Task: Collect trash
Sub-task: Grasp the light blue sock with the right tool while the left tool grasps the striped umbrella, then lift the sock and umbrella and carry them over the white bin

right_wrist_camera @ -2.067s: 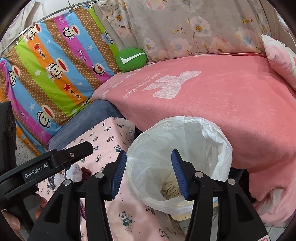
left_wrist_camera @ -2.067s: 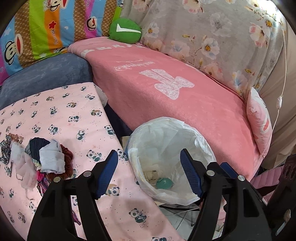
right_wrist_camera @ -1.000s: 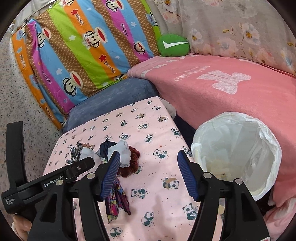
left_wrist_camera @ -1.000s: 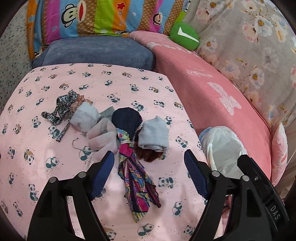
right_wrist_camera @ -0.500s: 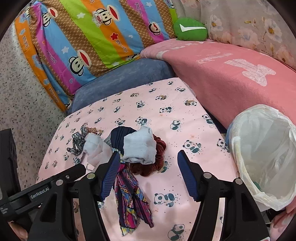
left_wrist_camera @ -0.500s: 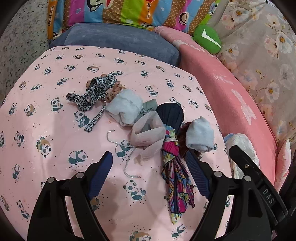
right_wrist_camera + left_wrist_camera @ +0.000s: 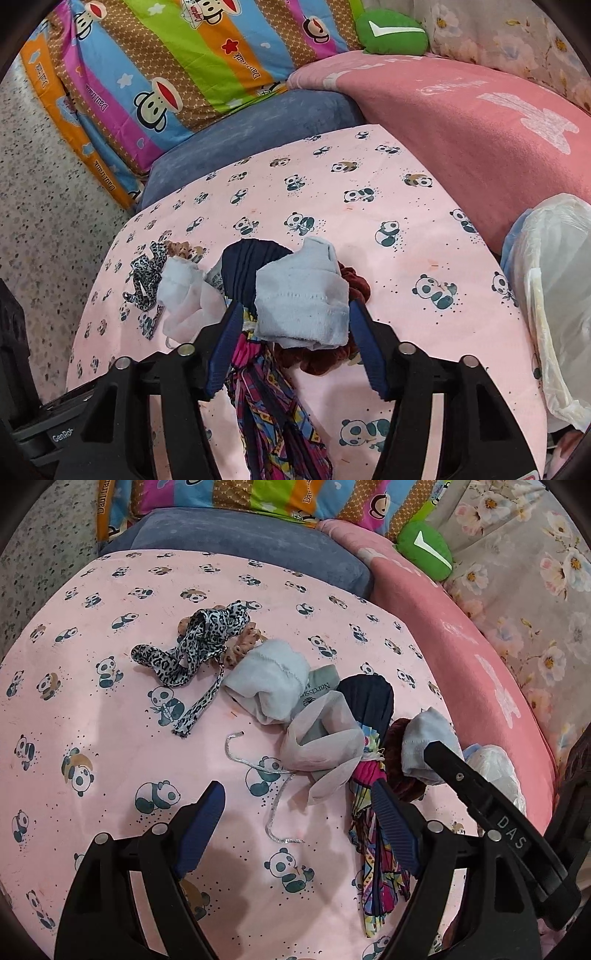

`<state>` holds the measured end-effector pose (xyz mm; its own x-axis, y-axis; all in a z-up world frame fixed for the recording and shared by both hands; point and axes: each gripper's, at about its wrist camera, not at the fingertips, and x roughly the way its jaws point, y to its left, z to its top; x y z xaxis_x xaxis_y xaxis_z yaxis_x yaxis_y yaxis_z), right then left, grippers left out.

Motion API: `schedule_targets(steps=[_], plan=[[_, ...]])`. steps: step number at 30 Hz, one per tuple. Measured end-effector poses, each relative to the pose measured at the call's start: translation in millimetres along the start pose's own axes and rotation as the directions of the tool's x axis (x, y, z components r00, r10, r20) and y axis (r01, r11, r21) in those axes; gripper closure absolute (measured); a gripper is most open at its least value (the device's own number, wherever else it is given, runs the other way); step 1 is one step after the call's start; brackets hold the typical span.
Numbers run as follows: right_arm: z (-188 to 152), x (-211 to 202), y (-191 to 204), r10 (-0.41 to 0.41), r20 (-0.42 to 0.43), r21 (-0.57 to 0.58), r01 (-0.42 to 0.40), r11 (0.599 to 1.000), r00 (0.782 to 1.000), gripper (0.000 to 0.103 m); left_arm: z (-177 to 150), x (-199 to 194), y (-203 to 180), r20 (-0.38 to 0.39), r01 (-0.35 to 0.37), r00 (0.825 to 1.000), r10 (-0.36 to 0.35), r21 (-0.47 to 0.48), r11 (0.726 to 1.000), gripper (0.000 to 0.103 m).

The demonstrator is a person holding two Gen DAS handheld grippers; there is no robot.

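Looking down both wrist cameras, I see a heap of fabric scraps on the panda-print cloth (image 7: 110, 746); my left gripper (image 7: 299, 827) hangs over the cloth with its blue pads spread wide, tilted forward and down, nothing between them but a thin silver cord (image 7: 273, 797) lying loose on the print; the right pad sits just at the edge of the multicoloured patterned strip (image 7: 373, 871). Ahead of it lie a sheer pale scrap (image 7: 321, 753), a light grey rolled cloth (image 7: 273, 683), a navy pleated piece (image 7: 369, 698) and a leopard-print ribbon (image 7: 195, 646), all touching or overlapping in one cluster.

My right gripper (image 7: 295, 350) is angled down at the near side of the same heap, its claw spread; the pale blue sock (image 7: 303, 302) lies between the two pads, though I cannot tell whether either pad touches it; a rust-brown scrunchie (image 7: 354, 284) peeks out beneath and behind the sock.

The white bin bag (image 7: 554, 295) stands open off the cloth's right edge, against the pink blanket (image 7: 461, 122); a green cushion (image 7: 391, 31) rests at the back beside the striped monkey-print pillow (image 7: 177, 62).
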<state>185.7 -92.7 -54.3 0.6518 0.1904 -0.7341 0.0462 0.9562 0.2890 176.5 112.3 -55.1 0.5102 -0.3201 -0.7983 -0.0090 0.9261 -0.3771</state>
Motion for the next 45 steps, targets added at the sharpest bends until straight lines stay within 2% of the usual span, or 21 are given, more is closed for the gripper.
schedule_targets(steps=[1, 4, 7, 16, 20, 22, 24, 26, 35, 45], plan=[[-1.2, 3.0, -0.4, -0.003, -0.009, -0.005, 0.003, 1.000, 1.000, 0.066, -0.3, 1.6, -0.8, -0.003, 0.000, 1.000, 0.000, 0.003, 1.000, 0.026], [-4.4, 5.8, -3.6, 0.001, -0.013, -0.002, -0.001, 1.000, 1.000, 0.079, -1.9, 6.1, -5.6, -0.013, 0.007, 1.000, -0.007, 0.014, 1.000, 0.026], [-4.8, -3.4, -5.2, 0.001, 0.008, -0.006, -0.001, 1.000, 1.000, 0.082, -3.7, 11.0, -14.4, -0.023, 0.016, 1.000, -0.015, 0.033, 0.999, 0.026], [-0.7, -48.9, -26.7, -0.024, 0.095, 0.023, 0.022, 0.999, 0.995, 0.082, -12.9, 32.8, -53.6, -0.060, 0.032, 0.998, -0.025, 0.112, 0.993, 0.028], [-1.9, -64.3, -37.1, -0.040, 0.113, 0.033, 0.036, 0.999, 0.993, 0.082, -17.9, 47.9, -61.2, -0.099, 0.030, 0.995, -0.018, 0.123, 0.992, 0.047], [-4.3, -70.5, -42.9, -0.046, 0.120, 0.040, 0.041, 0.998, 0.992, 0.082, -20.0, 50.2, -64.5, -0.091, 0.018, 0.996, -0.006, 0.141, 0.990, 0.059], [-6.3, -75.8, -48.3, -0.047, 0.122, 0.054, 0.040, 0.998, 0.991, 0.082, -21.2, 52.1, -67.3, -0.099, 0.022, 0.995, -0.006, 0.159, 0.987, 0.082], [-8.7, -81.1, -51.8, -0.047, 0.129, 0.065, 0.038, 0.997, 0.991, 0.082, -21.2, 49.8, -67.5, -0.102, 0.034, 0.995, -0.019, 0.150, 0.988, 0.086], [-13.3, -104.0, -61.2, -0.047, 0.167, 0.091, 0.032, 0.995, 0.985, 0.082, -17.6, 4.9, -87.2, -0.006, 0.055, 0.998, -0.055, 0.186, 0.981, 0.088], [-14.4, -136.2, -73.8, -0.053, 0.223, 0.113, 0.028, 0.993, 0.973, 0.082, -16.7, -32.7, -130.9, 0.044, 0.115, 0.990, -0.131, 0.257, 0.960, 0.088]])
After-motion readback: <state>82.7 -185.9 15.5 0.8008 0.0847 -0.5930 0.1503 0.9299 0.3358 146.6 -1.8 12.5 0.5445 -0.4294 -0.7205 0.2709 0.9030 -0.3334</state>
